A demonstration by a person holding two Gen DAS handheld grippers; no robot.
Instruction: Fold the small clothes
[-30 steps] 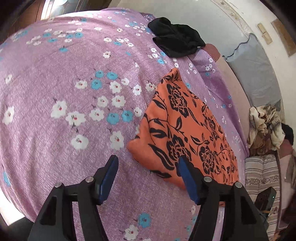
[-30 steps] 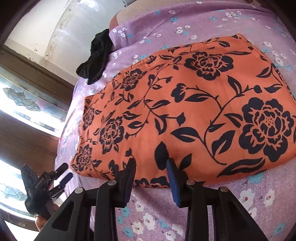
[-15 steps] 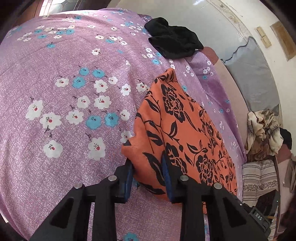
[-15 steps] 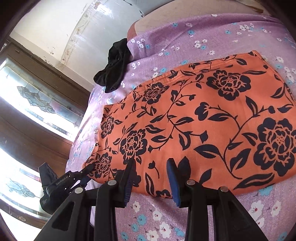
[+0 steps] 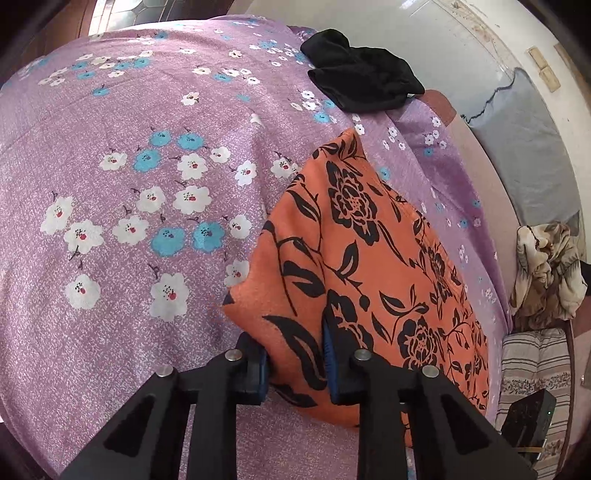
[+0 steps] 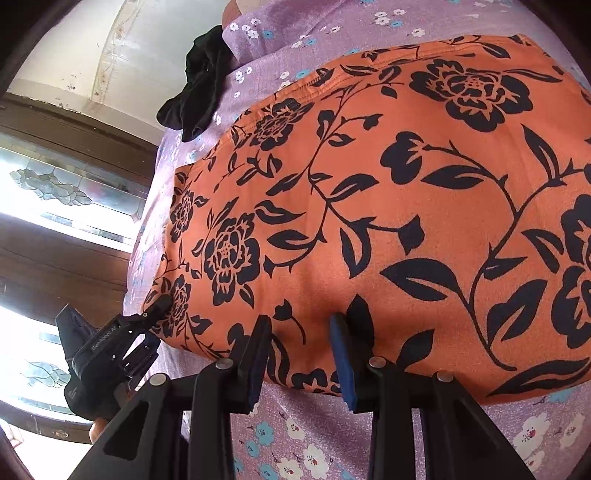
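Orange black-flowered cloth garment (image 5: 369, 258) flat on bed, fold unstarted: my left hand-held gripper (image 5: 295, 363) pinches its corner, right hand-held gripper (image 6: 299, 354) straddles its hem, unclosed.

A purple bedsheet (image 5: 122, 177) printed with white and blue flowers covers the bed, and a black garment (image 5: 360, 86) lies crumpled near its far edge, well apart from the bed's near side. Beyond the bed, a grey cushion (image 5: 524, 155) leans by the white wall (image 5: 436, 33), a beige patterned cloth (image 5: 546, 269) sits heaped above a striped fabric (image 5: 535, 365). From the right wrist view, a dark wooden window frame (image 6: 62, 258) holds bright patterned glass (image 6: 51, 184).
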